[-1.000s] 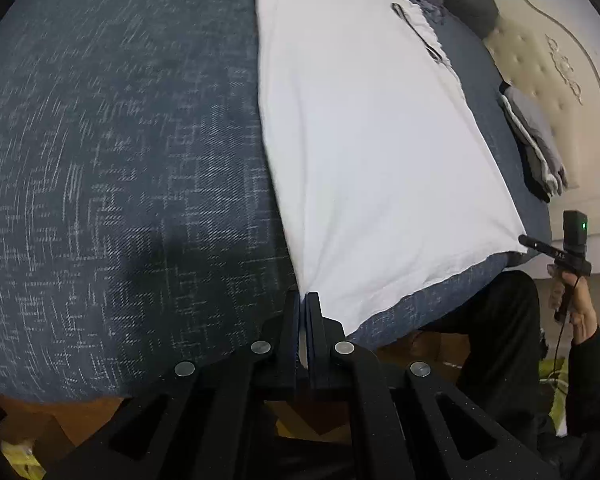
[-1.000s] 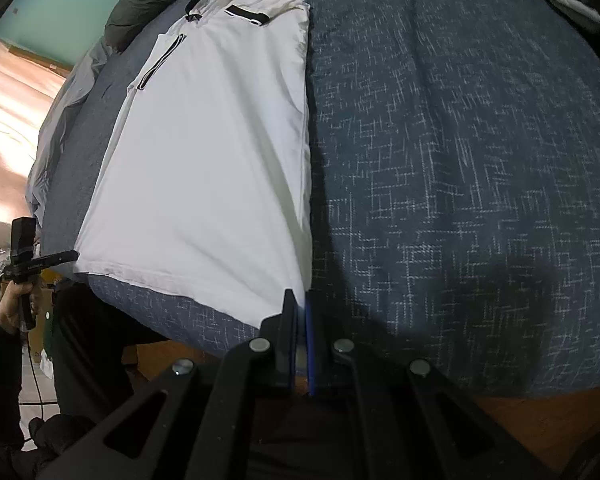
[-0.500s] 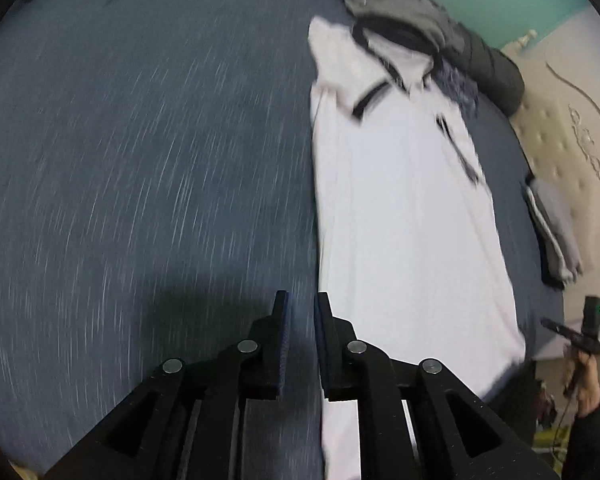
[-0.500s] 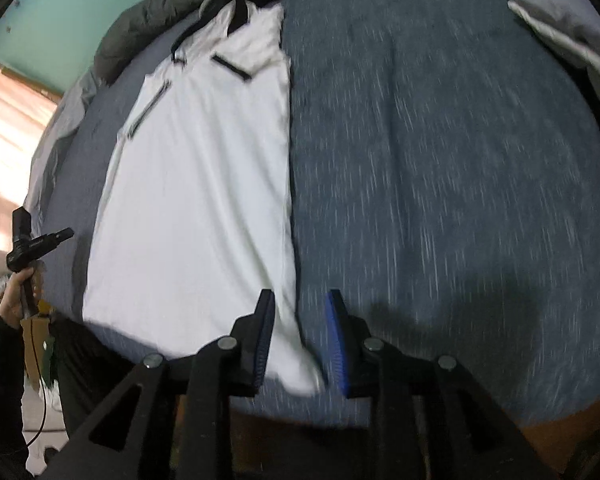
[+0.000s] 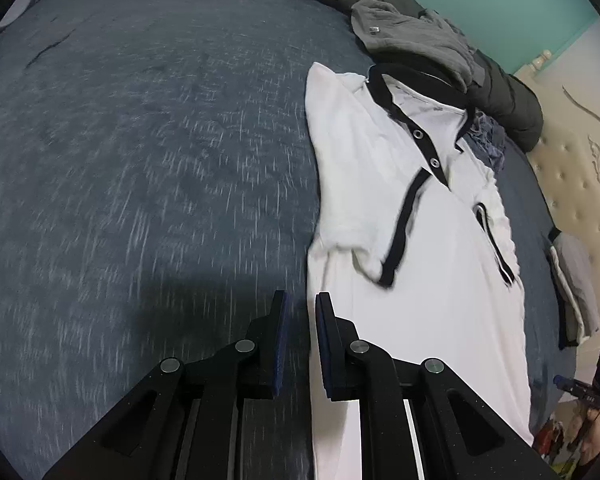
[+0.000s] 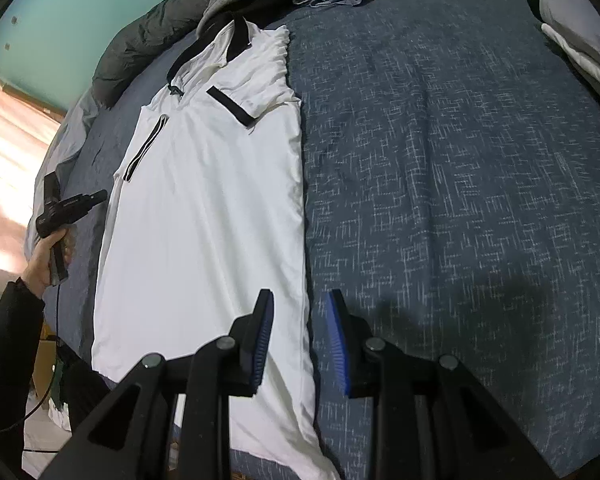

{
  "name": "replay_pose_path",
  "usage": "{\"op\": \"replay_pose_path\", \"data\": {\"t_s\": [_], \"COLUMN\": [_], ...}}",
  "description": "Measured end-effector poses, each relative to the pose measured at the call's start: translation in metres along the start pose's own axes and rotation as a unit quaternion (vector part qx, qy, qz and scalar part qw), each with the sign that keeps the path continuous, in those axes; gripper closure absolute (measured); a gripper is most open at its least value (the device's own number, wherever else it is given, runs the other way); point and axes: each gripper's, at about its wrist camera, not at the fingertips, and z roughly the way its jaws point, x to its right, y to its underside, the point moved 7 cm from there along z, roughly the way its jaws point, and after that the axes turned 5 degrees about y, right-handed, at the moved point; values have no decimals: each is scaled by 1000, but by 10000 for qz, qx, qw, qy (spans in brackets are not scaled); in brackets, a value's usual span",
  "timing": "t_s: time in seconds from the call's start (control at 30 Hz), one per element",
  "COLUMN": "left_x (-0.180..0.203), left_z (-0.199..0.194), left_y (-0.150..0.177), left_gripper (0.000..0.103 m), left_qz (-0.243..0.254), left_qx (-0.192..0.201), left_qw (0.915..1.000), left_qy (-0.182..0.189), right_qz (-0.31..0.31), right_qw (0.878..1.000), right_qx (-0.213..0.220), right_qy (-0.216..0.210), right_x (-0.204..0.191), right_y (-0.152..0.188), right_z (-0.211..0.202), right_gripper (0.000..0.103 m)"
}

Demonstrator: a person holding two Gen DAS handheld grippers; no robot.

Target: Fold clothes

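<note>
A white polo shirt [image 5: 440, 260] with black collar and black trim lies flat on the blue bed cover [image 5: 140, 160], folded lengthwise into a long strip. Its sleeve is tucked in across the chest. My left gripper [image 5: 300, 304] is open a little and empty. It hovers over the shirt's long edge just below the tucked sleeve. In the right wrist view the shirt [image 6: 212, 200] runs away from me. My right gripper [image 6: 300, 304] is open above the shirt's long edge near the hem, with nothing between its pads.
Crumpled grey clothes [image 5: 412, 36] and a dark rolled duvet [image 5: 508, 96] lie past the collar. A folded stack [image 5: 576, 292] sits by the padded headboard [image 5: 580, 168]. A person's hand [image 6: 44, 256] holds a small camera at the bed's side. The bed's edge is just under the hem.
Both grippers let go of the hem corners and opened. They moved up along the shirt's edges toward the collar, the left one much farther.
</note>
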Motion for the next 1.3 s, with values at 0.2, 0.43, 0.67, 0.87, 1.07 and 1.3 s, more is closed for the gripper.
{"op": "replay_pose_path", "data": {"t_s": [0.2, 0.43, 0.67, 0.87, 1.07, 1.3], "left_x": [5, 9, 0, -3, -12, 2], "left_z": [22, 23, 18, 11, -27, -81], "left_y": [-14, -23, -25, -20, 3, 78], "left_gripper": [89, 101, 101, 98, 98, 91], "left_qz": [169, 407, 467, 455, 162, 147], "left_qx": [-8, 125, 101, 43, -87, -534], "left_qw": [9999, 9987, 9959, 9940, 9966, 9981], "left_qy": [20, -284, -768, -996, -809, -285], "right_qz": [-111, -110, -88, -47, 12, 37], "right_qw": [9999, 9999, 9999, 9997, 9996, 9991], "right_qx": [-80, -70, -116, -227, -278, -400], "right_qy": [20, -18, -24, -3, -75, -119], "right_x": [-8, -12, -11, -9, -8, -6], "right_y": [-6, -9, -3, 7, 19, 44], "right_z": [10, 16, 21, 25, 20, 10], "right_gripper": [76, 76, 76, 76, 75, 65]}}
